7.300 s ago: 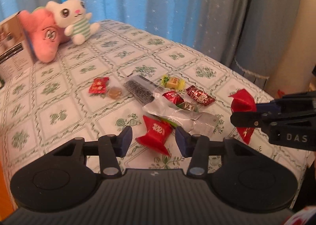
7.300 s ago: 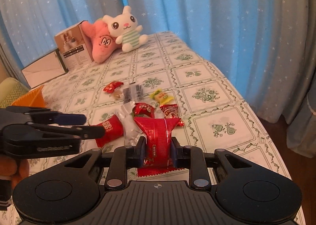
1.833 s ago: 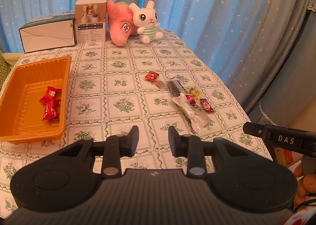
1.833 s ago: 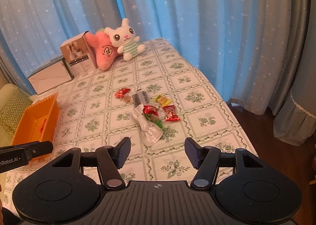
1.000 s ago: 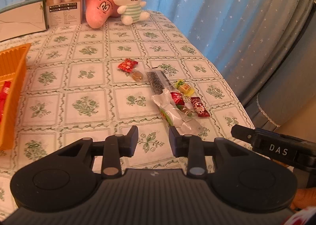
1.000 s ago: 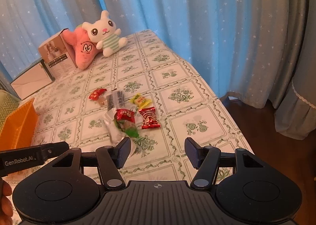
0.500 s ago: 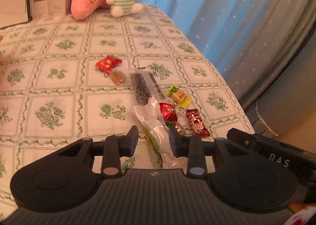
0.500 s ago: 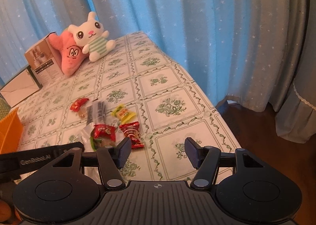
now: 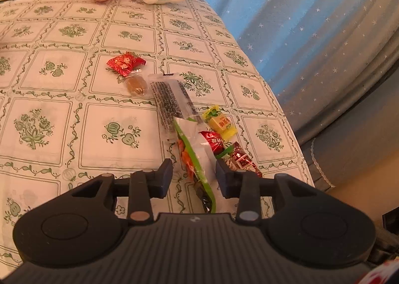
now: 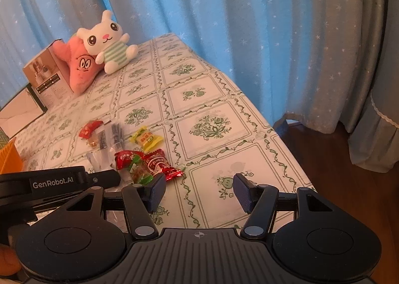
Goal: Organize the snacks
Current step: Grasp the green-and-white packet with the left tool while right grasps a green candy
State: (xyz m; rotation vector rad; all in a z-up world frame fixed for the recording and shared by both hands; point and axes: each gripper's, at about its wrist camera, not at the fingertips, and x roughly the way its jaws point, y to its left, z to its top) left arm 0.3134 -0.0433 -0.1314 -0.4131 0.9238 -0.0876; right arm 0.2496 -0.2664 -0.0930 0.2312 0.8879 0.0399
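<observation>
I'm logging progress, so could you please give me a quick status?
Both grippers open, empty. Left gripper straddling green-striped clear packet. Red candy overlaps its edge.

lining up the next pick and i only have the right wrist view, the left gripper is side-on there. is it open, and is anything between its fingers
observer: The left gripper is open and grips nothing. The clear packet with a green stripe lies flat between its fingers.
operator: is that packet free of the other snacks
observer: No. Its far end meets the near end of the dark seed packet, and they seem to overlap.
operator: anything on its right side
observer: The round red candy rests against its right edge.
</observation>
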